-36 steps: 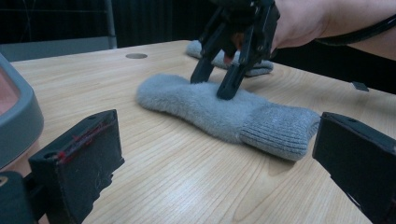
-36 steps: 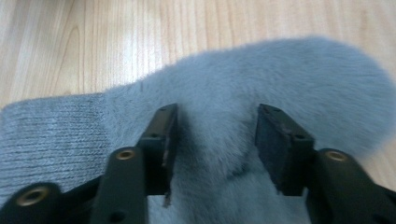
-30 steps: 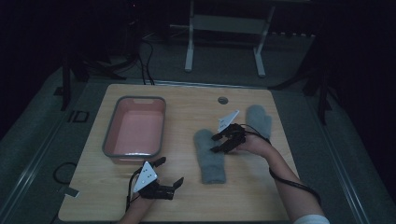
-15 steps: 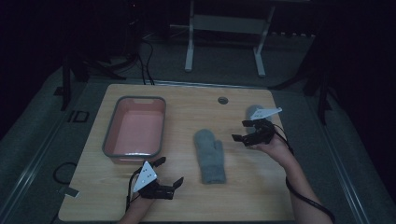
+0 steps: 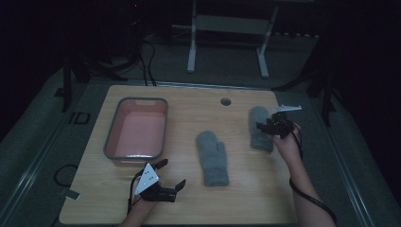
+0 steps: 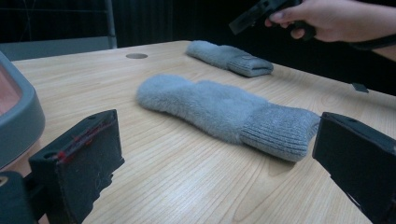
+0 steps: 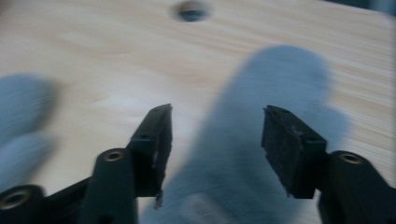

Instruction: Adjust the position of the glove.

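Note:
Two grey mittens lie on the wooden table [image 5: 189, 113]. One mitten [image 5: 213, 157] [image 6: 219, 109] is in the middle. The other mitten [image 5: 260, 127] [image 6: 229, 57] [image 7: 261, 154] lies at the right. My right gripper [image 5: 267, 126] [image 7: 215, 140] hovers open just above that right mitten, its jaws spread over the fabric and holding nothing. My left gripper [image 5: 171, 176] [image 6: 210, 168] rests open near the front edge, pointing at the cuff of the middle mitten, a short way from it.
A grey tub with a pink inside [image 5: 137, 130] [image 6: 18, 112] stands at the left. A round hole [image 5: 225, 101] [image 6: 136, 56] [image 7: 190, 10] sits in the tabletop near the far edge. A white stand [image 5: 229, 28] is on the floor beyond the table.
My right gripper has swung from the middle of the table out to the right and now hangs over the right mitten. The left gripper has stayed put.

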`<state>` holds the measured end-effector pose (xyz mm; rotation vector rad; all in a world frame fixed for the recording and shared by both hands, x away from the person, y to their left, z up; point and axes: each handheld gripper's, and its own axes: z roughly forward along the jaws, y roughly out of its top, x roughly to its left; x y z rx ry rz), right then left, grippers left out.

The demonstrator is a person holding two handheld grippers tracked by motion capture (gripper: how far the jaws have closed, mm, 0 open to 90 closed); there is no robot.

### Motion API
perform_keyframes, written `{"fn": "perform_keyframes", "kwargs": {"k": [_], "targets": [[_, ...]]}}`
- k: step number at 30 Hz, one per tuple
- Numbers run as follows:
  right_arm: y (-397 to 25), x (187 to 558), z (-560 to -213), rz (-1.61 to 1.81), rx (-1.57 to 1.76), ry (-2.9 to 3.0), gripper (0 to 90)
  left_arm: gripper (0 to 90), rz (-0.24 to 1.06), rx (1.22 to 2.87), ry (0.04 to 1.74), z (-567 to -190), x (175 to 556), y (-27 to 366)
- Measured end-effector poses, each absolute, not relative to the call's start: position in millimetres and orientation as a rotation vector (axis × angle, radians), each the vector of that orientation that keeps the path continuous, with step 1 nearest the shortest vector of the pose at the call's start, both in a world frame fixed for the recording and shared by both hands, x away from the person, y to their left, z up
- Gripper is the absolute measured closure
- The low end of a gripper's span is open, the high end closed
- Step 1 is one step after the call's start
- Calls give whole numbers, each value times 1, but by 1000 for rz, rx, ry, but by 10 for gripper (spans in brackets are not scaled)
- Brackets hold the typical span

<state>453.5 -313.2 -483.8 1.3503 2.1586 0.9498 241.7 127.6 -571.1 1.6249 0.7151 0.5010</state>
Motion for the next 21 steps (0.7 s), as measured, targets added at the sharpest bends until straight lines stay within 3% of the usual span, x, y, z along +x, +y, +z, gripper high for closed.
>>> {"fn": "perform_keyframes", "kwargs": {"k": [13, 21], "targets": [[-312, 480, -534, 759, 1589, 1986, 406, 17, 499, 1624, 715, -571, 242, 128], [-307, 478, -543, 803, 1559, 1988, 630, 17, 498, 1624, 717, -571, 242, 128]]}}
